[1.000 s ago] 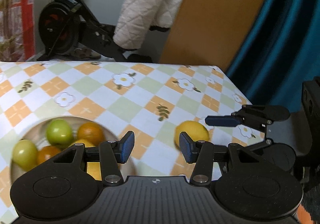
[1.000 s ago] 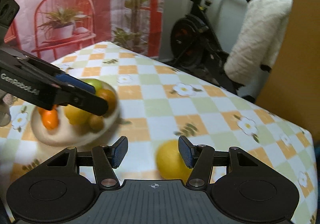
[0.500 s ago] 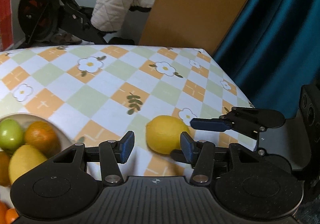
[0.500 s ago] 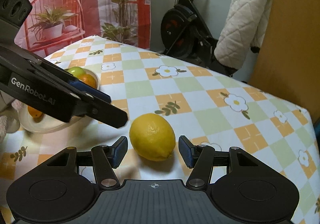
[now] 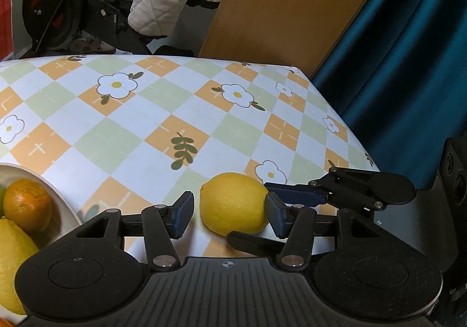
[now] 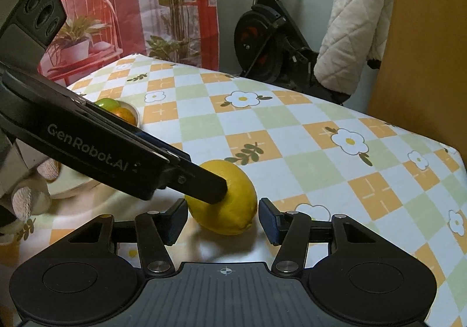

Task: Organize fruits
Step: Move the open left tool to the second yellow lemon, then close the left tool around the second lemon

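Note:
A yellow lemon point(image 5: 235, 203) lies on the checked tablecloth point(image 5: 146, 128). My left gripper point(image 5: 230, 217) is open with the lemon between its fingers; the right pad looks to touch it, the left pad stands apart. My right gripper point(image 6: 223, 219) is open around the same lemon point(image 6: 233, 204) from the other side, with gaps at both pads. The left gripper's finger point(image 6: 201, 181) crosses over the lemon in the right wrist view. A white bowl point(image 5: 62, 210) at the left holds an orange point(image 5: 26, 204), another lemon point(image 5: 11, 262) and a green fruit point(image 6: 106, 102).
The table's right edge point(image 5: 353, 134) drops off close to the lemon, with a blue curtain point(image 5: 408, 50) beyond. An exercise bike point(image 6: 268, 35) with a white quilted cover and a wooden board point(image 5: 292, 3) stand behind the table.
Both grippers moved in on the lemon, which now sits between the fingers of each. The bowl slid to the left edge of the left wrist view.

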The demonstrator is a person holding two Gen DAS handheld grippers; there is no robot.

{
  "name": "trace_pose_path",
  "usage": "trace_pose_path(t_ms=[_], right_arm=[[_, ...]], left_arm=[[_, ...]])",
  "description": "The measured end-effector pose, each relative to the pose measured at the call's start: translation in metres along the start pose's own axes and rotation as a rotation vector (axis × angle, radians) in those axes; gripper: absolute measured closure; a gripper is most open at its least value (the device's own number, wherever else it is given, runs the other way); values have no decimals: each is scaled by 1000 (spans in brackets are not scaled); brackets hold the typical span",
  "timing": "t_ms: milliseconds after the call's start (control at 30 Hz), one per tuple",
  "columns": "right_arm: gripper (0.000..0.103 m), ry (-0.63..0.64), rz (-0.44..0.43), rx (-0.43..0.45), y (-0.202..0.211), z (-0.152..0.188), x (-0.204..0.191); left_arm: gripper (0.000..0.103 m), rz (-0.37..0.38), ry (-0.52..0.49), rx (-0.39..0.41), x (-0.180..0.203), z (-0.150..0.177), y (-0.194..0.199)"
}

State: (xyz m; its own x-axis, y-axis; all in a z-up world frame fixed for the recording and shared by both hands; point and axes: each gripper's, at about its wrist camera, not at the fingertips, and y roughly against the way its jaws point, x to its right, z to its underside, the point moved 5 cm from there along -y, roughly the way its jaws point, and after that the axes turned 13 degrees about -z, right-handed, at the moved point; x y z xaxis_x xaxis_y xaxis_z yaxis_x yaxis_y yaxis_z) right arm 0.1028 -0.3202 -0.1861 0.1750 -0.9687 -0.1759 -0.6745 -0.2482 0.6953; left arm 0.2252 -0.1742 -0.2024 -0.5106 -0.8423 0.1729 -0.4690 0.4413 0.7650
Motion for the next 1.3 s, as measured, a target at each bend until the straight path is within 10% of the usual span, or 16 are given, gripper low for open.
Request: trace_pose_path(t_ms=[1300], right_arm=[[55,45,-53,33,6,-13,-69]], left_arm=[[45,-57,12,42,-27,25,60]])
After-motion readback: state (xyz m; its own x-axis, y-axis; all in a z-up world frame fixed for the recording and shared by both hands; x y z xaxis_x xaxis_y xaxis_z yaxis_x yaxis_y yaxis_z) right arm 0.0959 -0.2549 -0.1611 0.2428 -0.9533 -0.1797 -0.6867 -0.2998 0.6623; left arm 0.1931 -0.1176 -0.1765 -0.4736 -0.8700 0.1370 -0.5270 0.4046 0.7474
